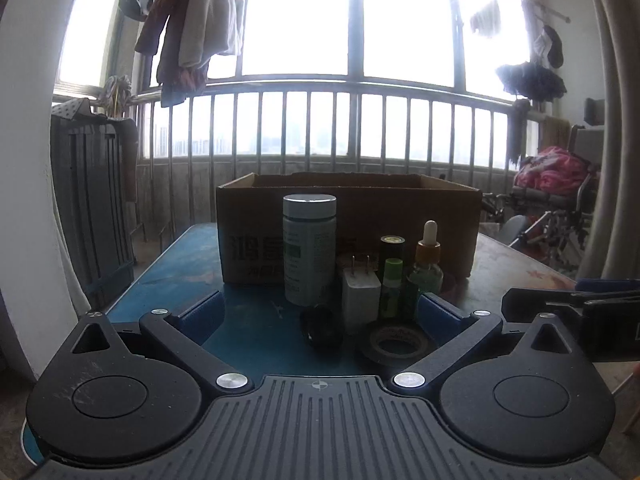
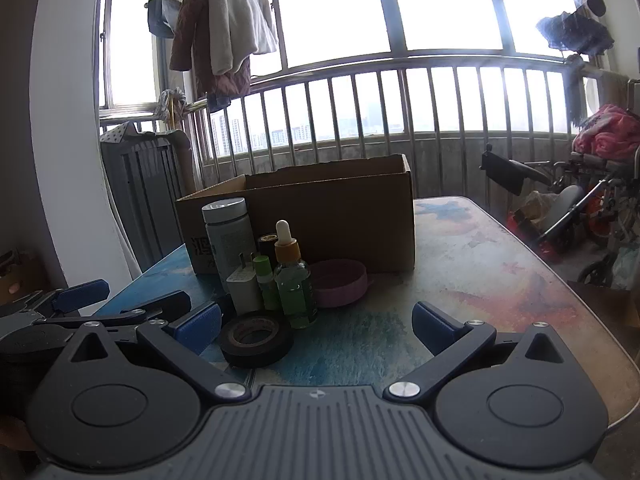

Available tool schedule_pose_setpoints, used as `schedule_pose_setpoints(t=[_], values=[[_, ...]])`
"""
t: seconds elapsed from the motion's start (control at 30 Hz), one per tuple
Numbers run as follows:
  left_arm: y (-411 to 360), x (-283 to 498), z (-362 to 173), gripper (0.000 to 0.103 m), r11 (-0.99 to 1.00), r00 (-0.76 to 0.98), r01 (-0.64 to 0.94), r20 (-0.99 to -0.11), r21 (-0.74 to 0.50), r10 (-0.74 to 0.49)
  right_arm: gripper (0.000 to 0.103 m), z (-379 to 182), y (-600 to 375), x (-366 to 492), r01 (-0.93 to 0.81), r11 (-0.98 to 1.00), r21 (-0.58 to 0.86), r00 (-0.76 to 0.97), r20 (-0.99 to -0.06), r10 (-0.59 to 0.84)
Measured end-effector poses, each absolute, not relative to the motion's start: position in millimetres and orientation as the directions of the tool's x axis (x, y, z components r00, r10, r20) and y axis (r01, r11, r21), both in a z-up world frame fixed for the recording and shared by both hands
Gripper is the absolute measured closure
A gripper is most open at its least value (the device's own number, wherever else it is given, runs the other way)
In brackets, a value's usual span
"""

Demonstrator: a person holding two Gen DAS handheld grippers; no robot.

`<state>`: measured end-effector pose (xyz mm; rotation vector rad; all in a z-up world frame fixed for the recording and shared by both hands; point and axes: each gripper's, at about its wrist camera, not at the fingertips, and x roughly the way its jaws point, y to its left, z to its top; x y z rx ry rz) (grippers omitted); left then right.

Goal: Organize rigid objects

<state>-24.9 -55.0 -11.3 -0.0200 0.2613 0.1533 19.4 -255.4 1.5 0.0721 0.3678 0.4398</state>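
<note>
Here both tools are spread wide and hold nothing. Left gripper [image 1: 320,312]: blue pads apart, low over the near edge of the table [image 1: 180,268], aimed slightly down at the cluster of items. Right gripper [image 2: 316,324]: same spread, empty table surface between its pads; the tape [image 2: 256,338] lies just beside its left pad.

Items stand grouped on the table, directly in front of the box [image 1: 348,208], which is open at the top:
- jar [image 1: 309,248], upright, silver lid, tallest, at the left of the group.
- charger [image 1: 360,300], white, prongs up, just right of the jar.
- green tube [image 1: 391,288], upright, beside the charger; a dark tube [image 1: 392,246] behind it.
- dropper bottle [image 1: 427,264], upright, white bulb, amber collar, at the right of the group.
- tape, black roll, lying flat, nearest the grippers.
- small dark object [image 1: 322,326], left of the tape; too dim to identify.
- pink dish [image 2: 340,284], seen from the right wrist only, right of the dropper bottle, against the box.

Box contents cannot be seen from either view.

Background: railing [image 1: 320,128], hanging coats [image 1: 192,32], wheelchair [image 2: 580,208].
</note>
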Motion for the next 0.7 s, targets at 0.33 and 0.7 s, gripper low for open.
schedule_pose_setpoints(t=[0.33,0.7], values=[[-60.9,-34.0,-14.3,0.0,0.984,0.96,-0.172,-0.216,0.051,0.179,0.0,0.5,-259.8,13.0,-0.38,0.918,0.116,0.867,-0.301,0.397],[-75.4,-25.1,-21.0,0.0,0.957,0.921,-0.225,-0.282,0.181,0.269,0.0,-1.0,-260.1,8.6,-0.388,0.917,0.088,0.872,-0.287,0.396]])
